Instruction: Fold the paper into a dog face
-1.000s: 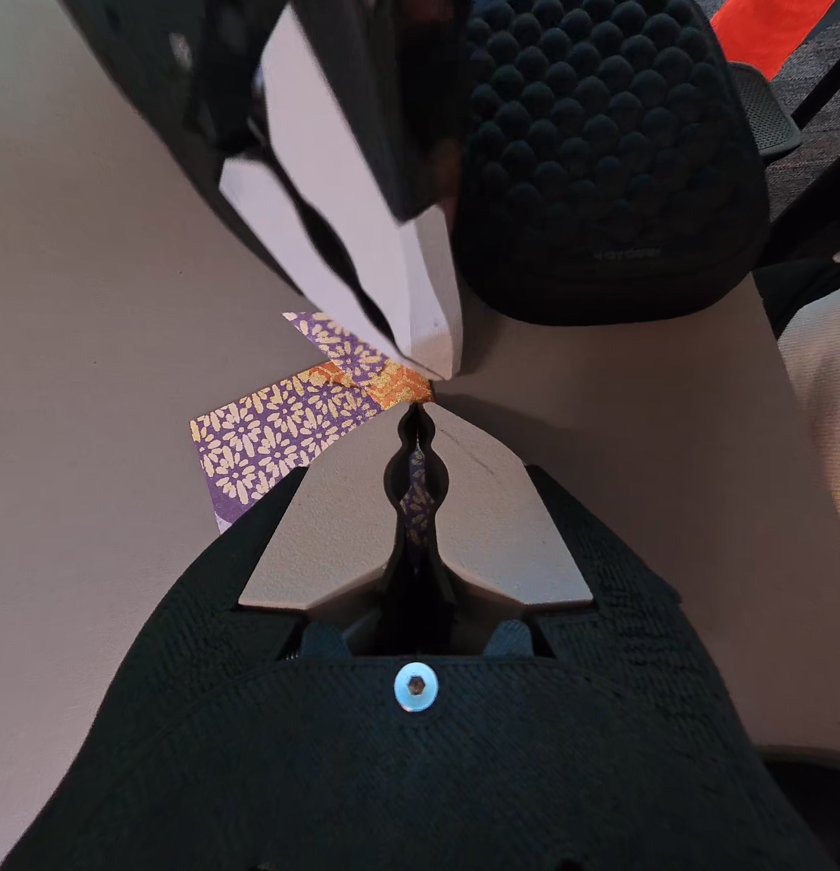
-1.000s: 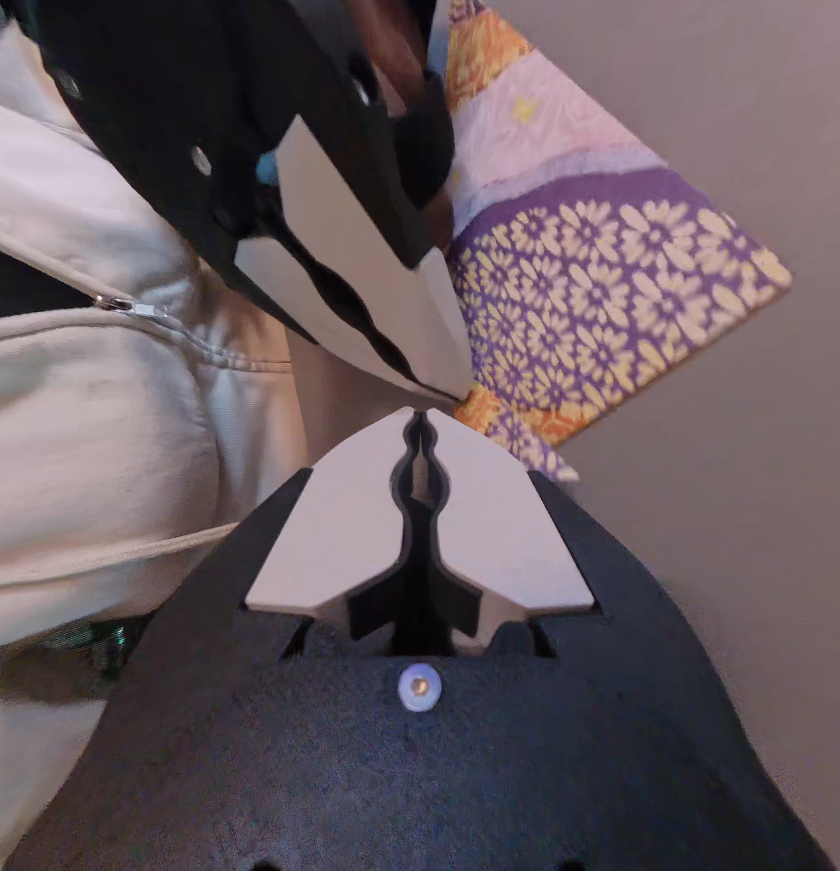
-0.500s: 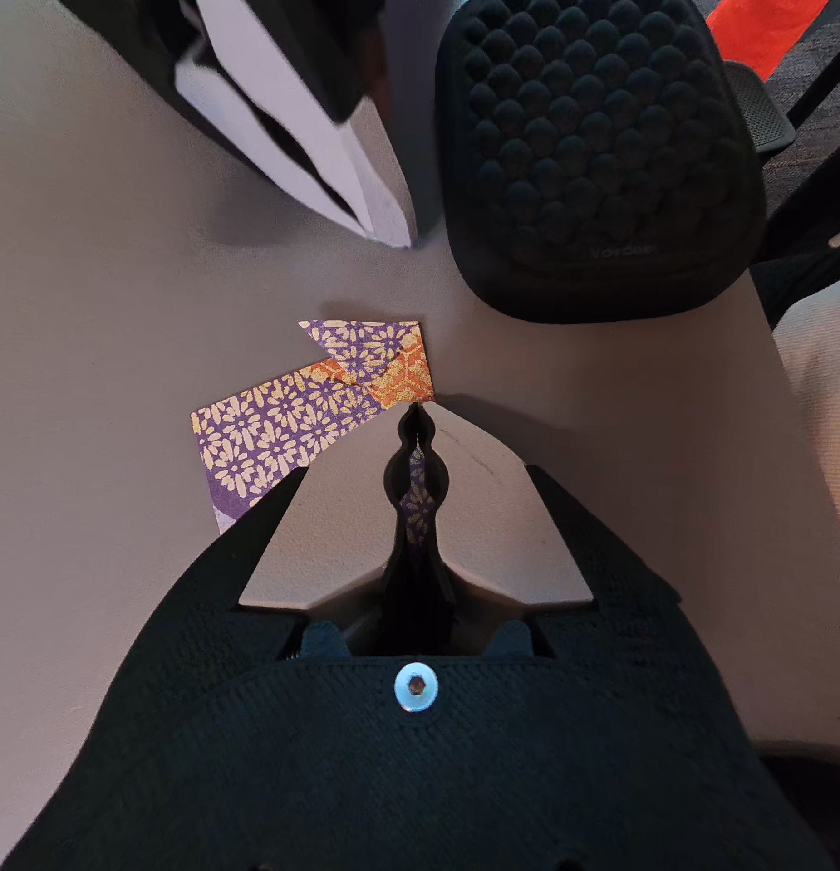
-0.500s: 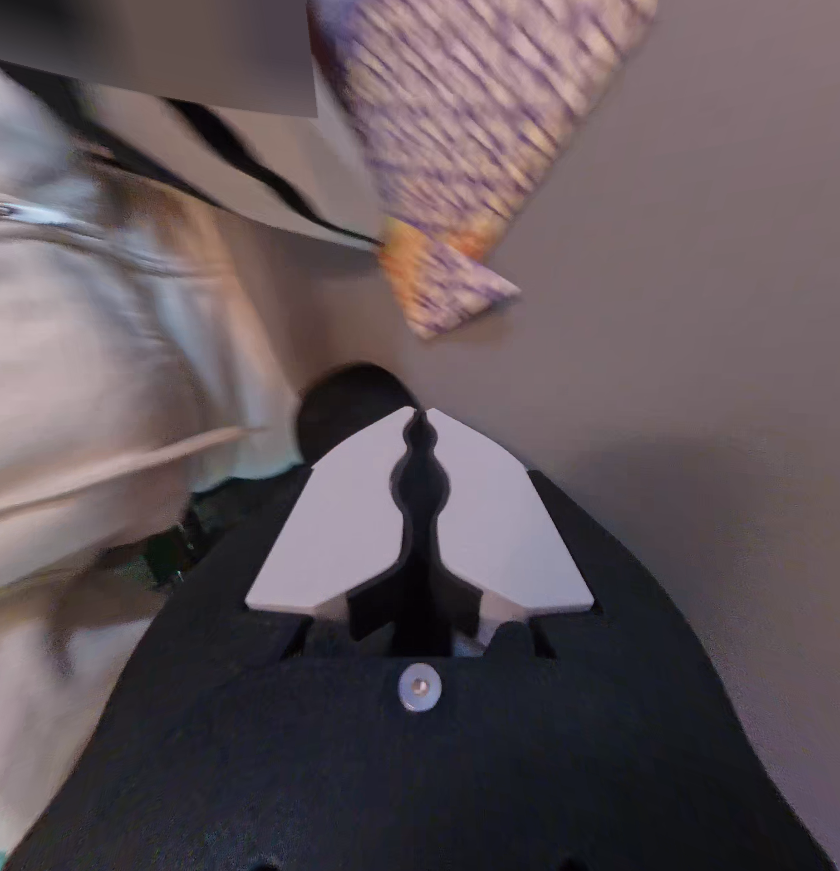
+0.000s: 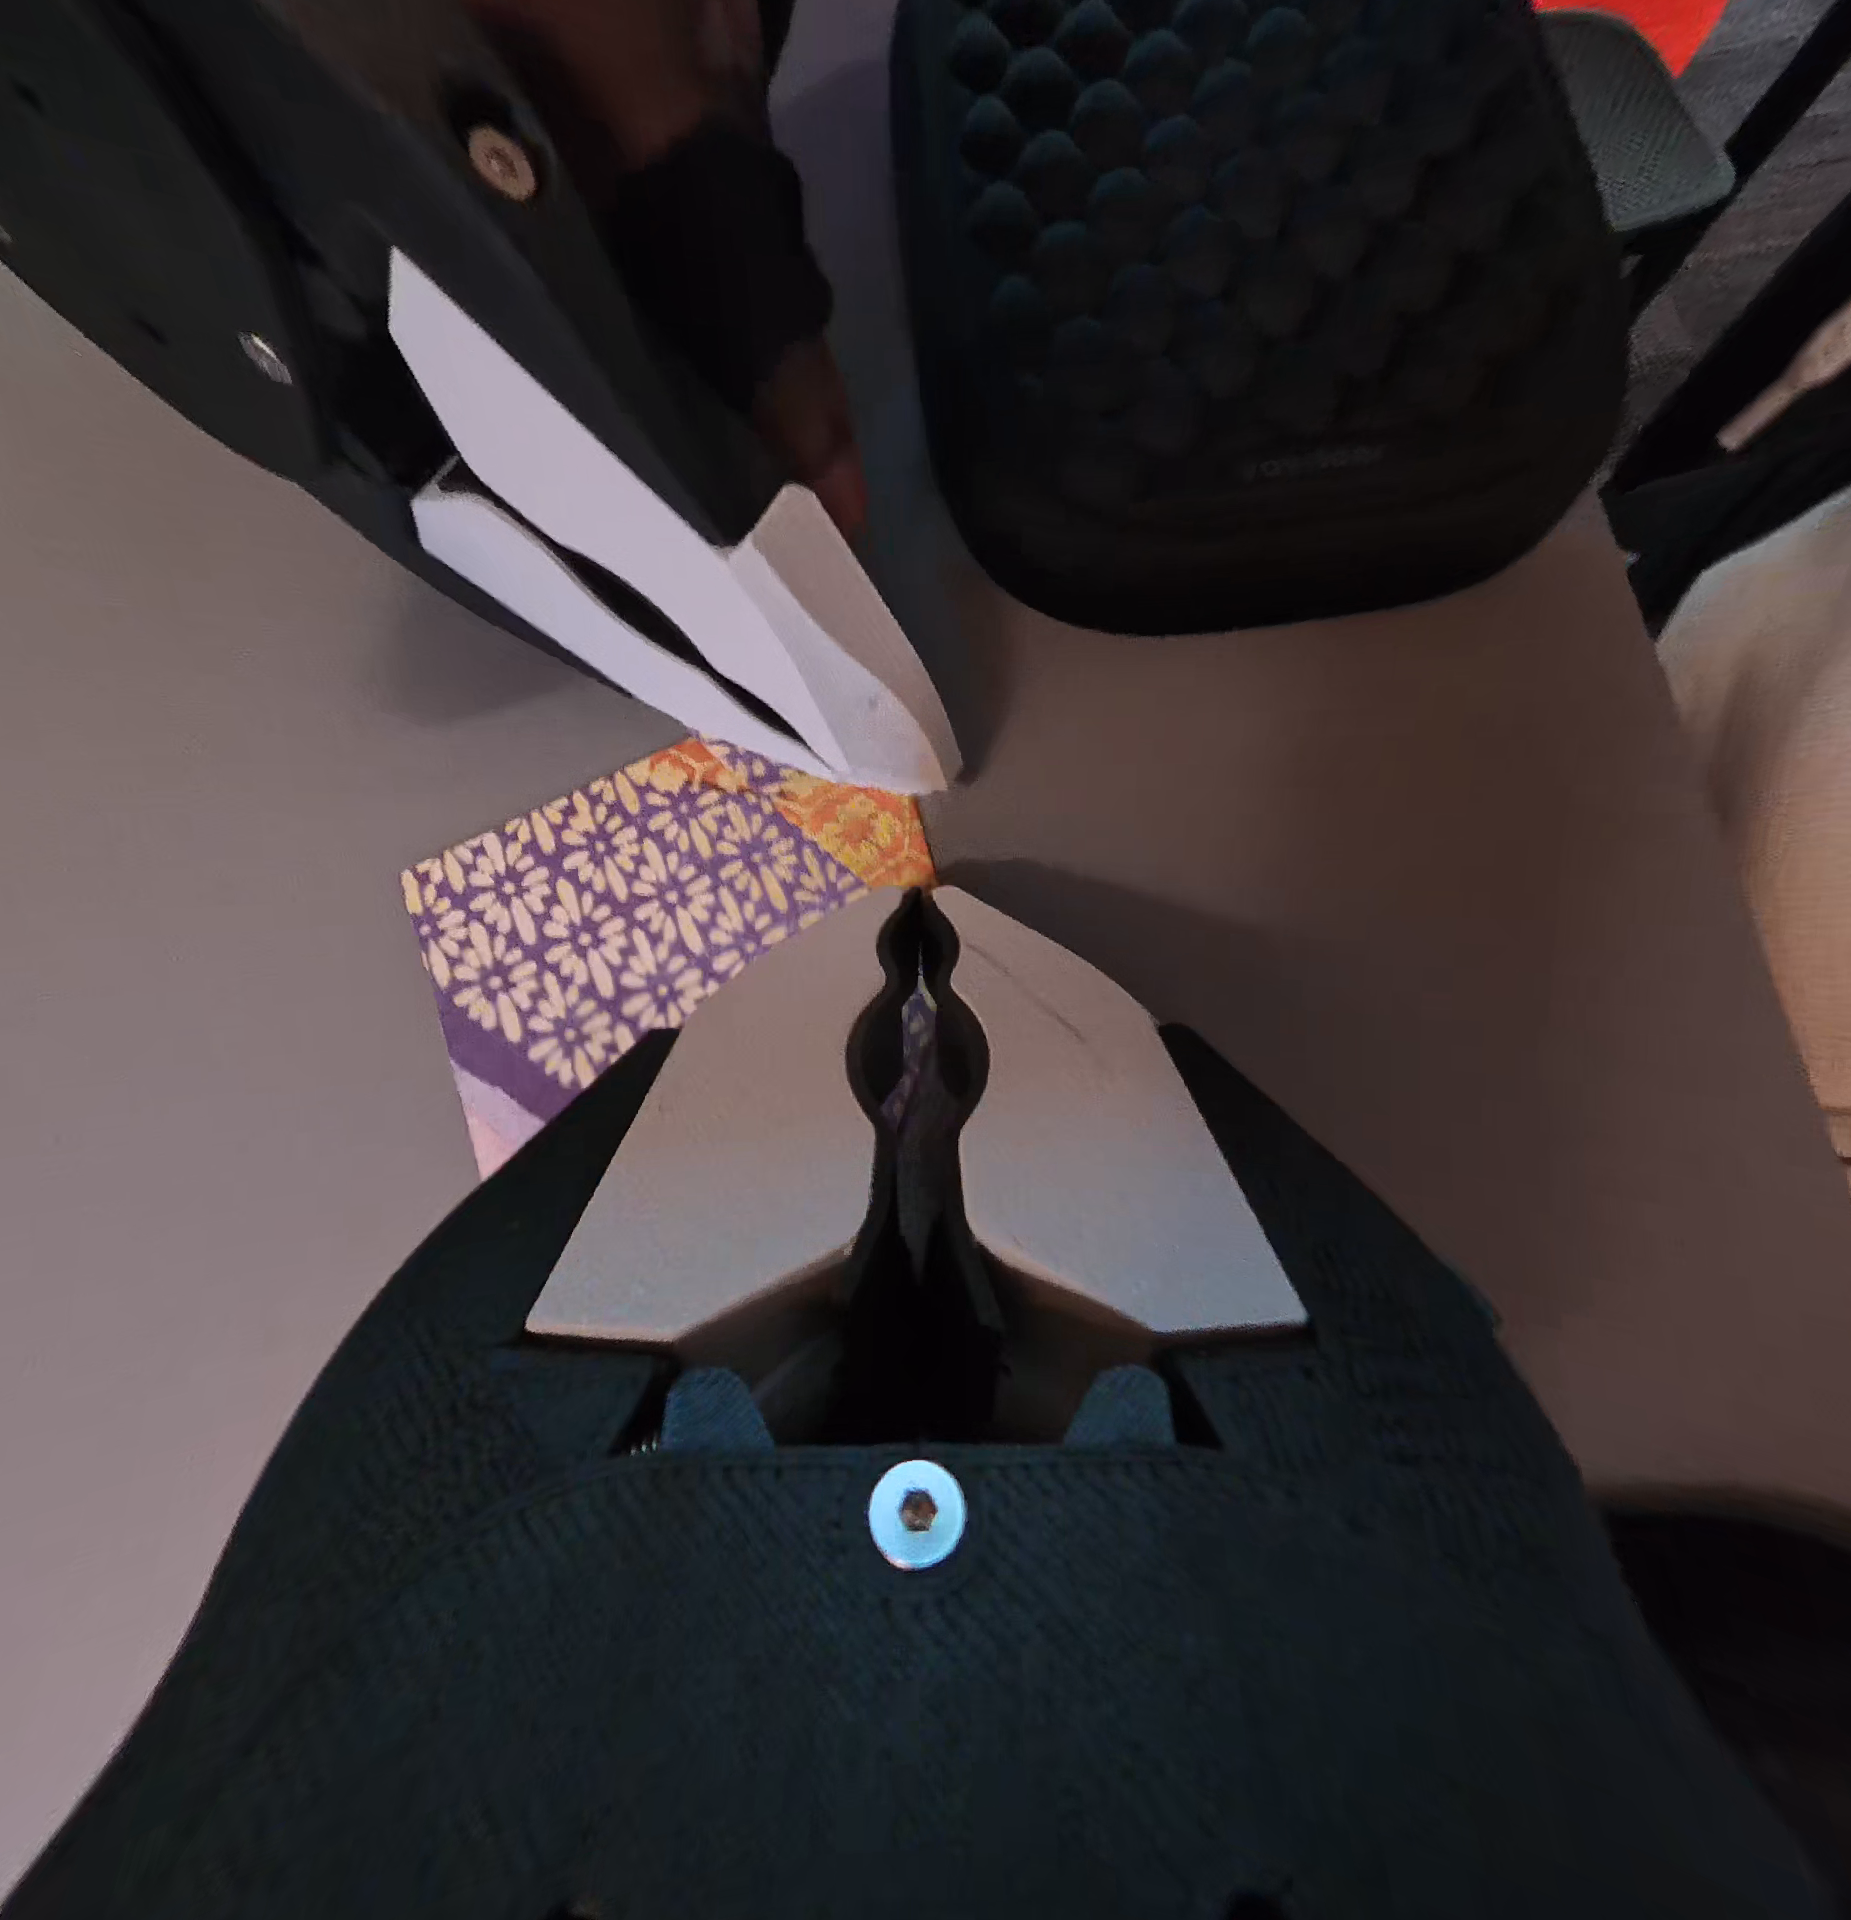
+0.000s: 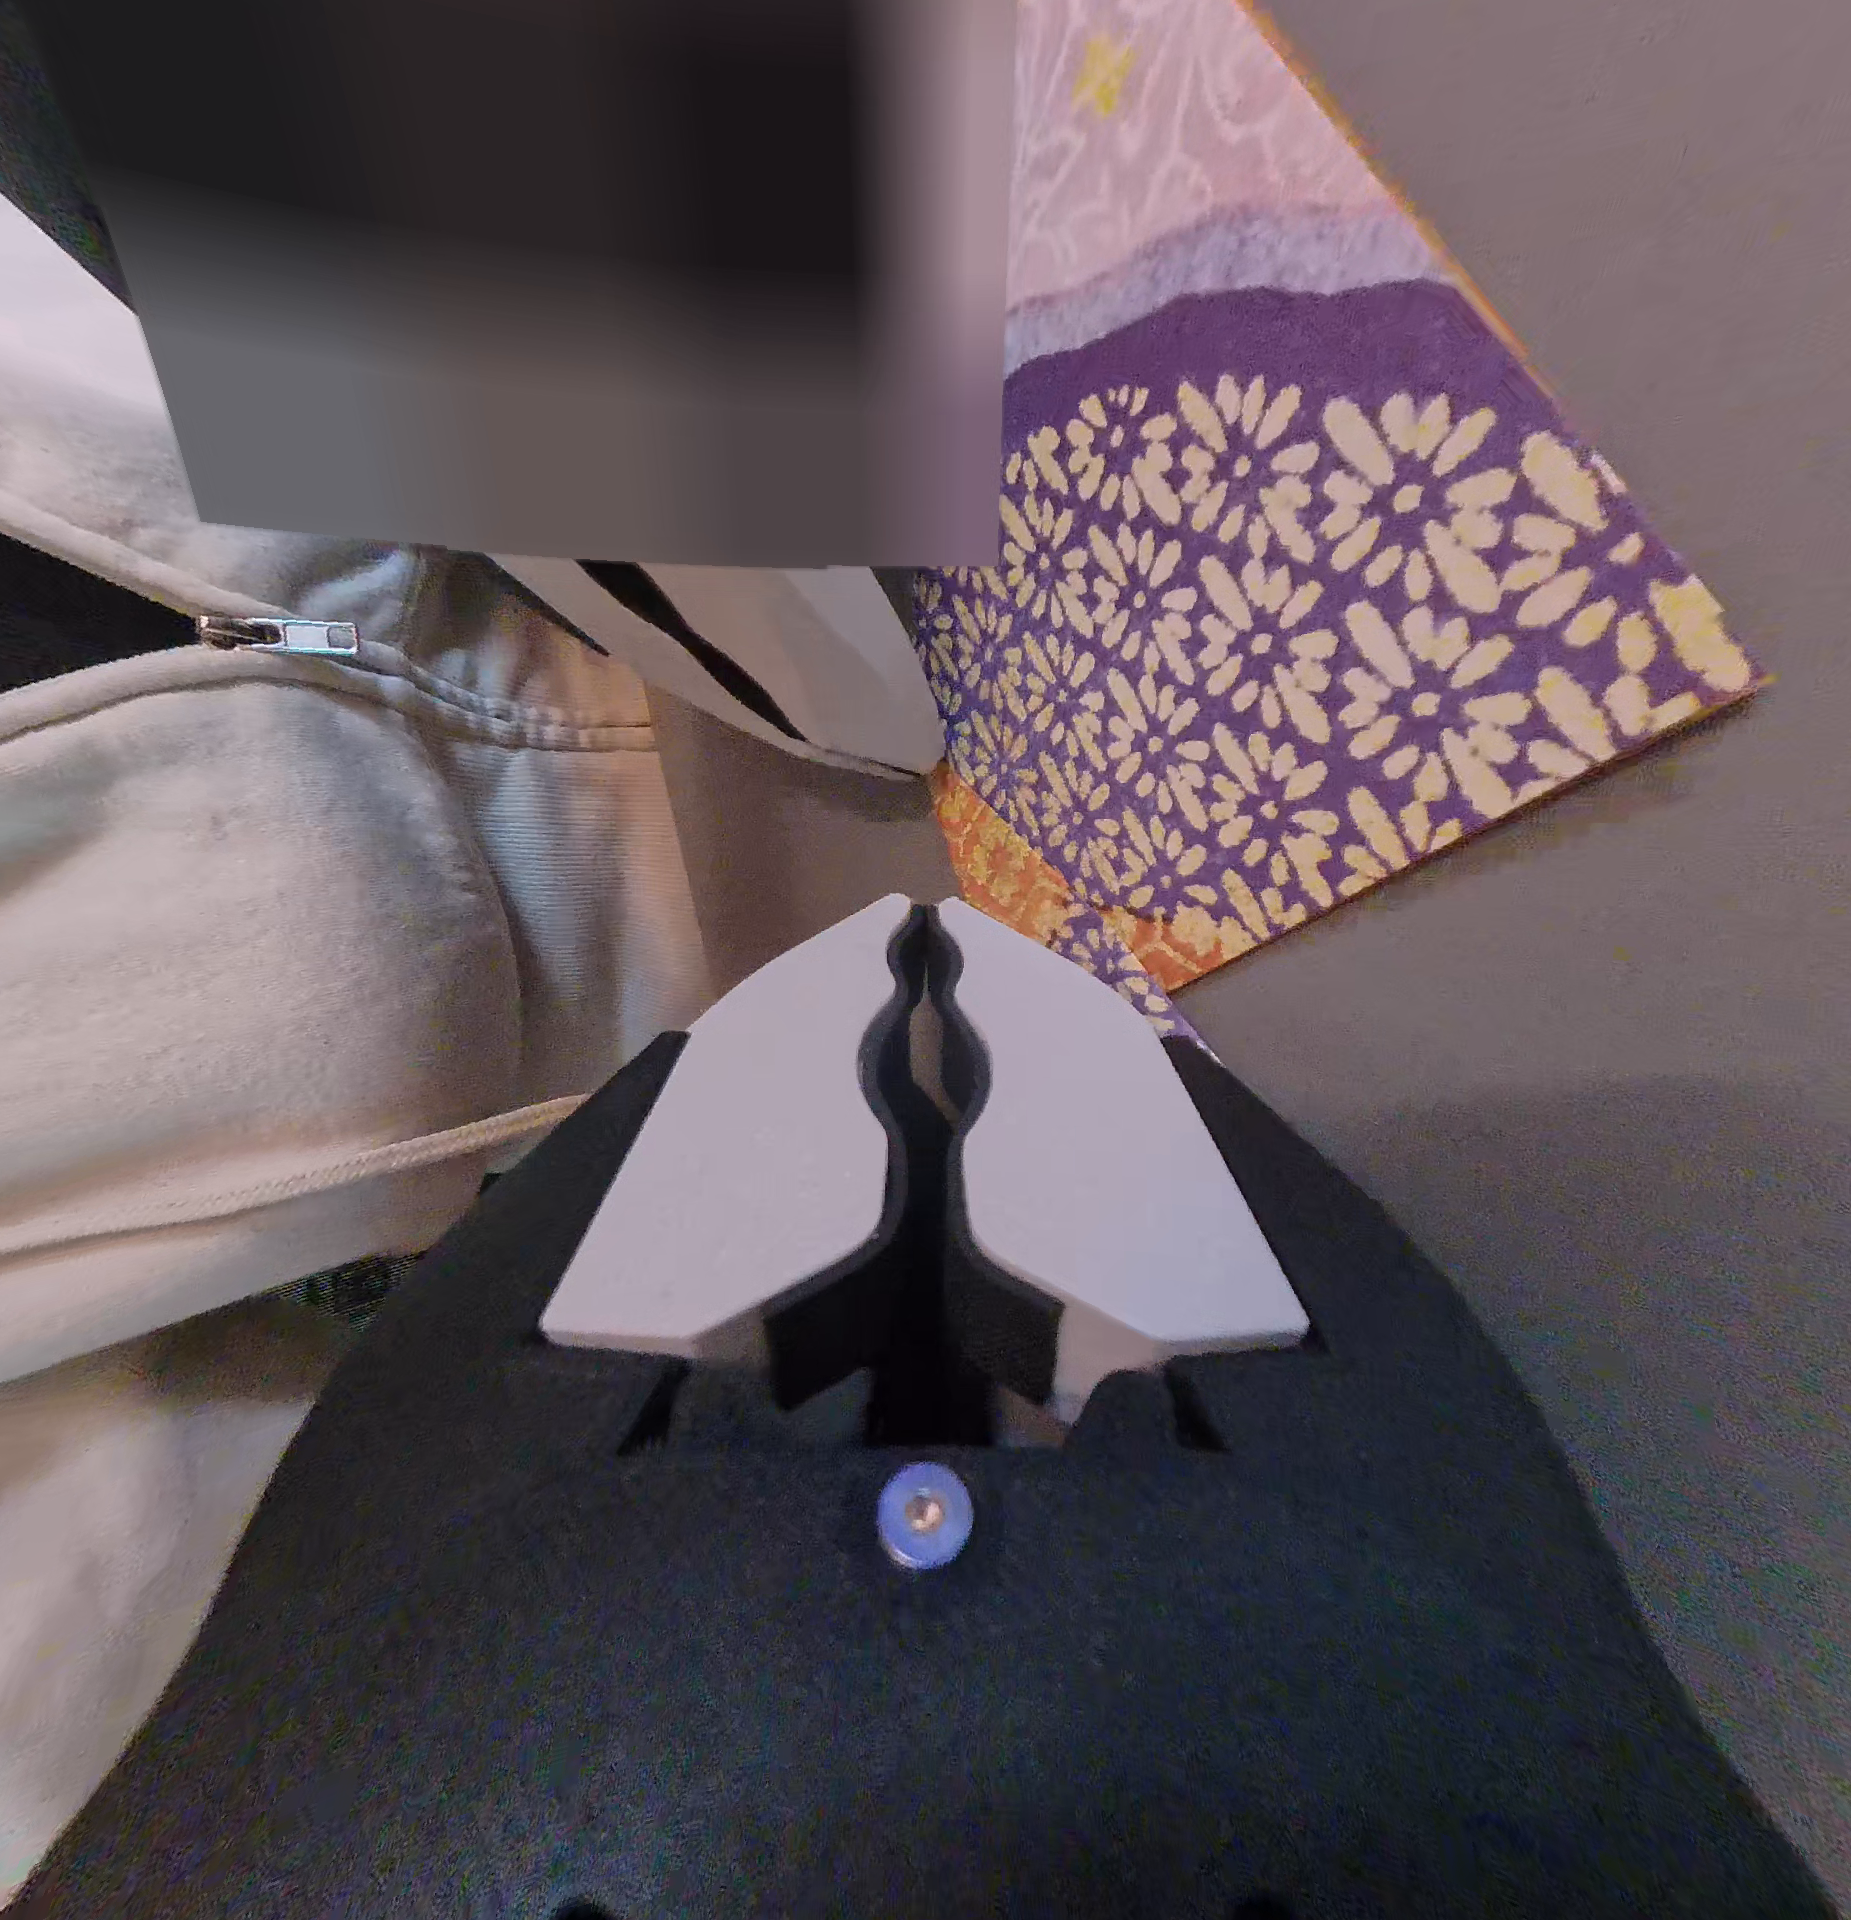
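Observation:
The patterned paper [image 5: 630, 914], purple with pale flowers and an orange corner, lies flat on the grey table [image 5: 173, 935]. My left gripper [image 5: 916, 896] is shut, its tip resting at the orange corner; a strip of paper shows through the gap under its fingers. My right gripper [image 6: 923, 910] is shut and empty, its tip down at the same corner of the paper [image 6: 1316, 623]. It reaches in from the upper left in the left wrist view [image 5: 936, 777] and covers the small folded flap. The two tips almost meet.
A black bumpy cushion [image 5: 1264, 312] sits just beyond the paper at the table's far side. A person's beige zipped jacket [image 6: 225, 883] fills the left of the right wrist view. The table edge runs close on the right [image 5: 1669, 831]. My left and right fingertips are right by each other.
My right gripper lifted away from the paper, showing a small folded flap at the corner, then came back down onto that corner. My left gripper stayed in place, shut.

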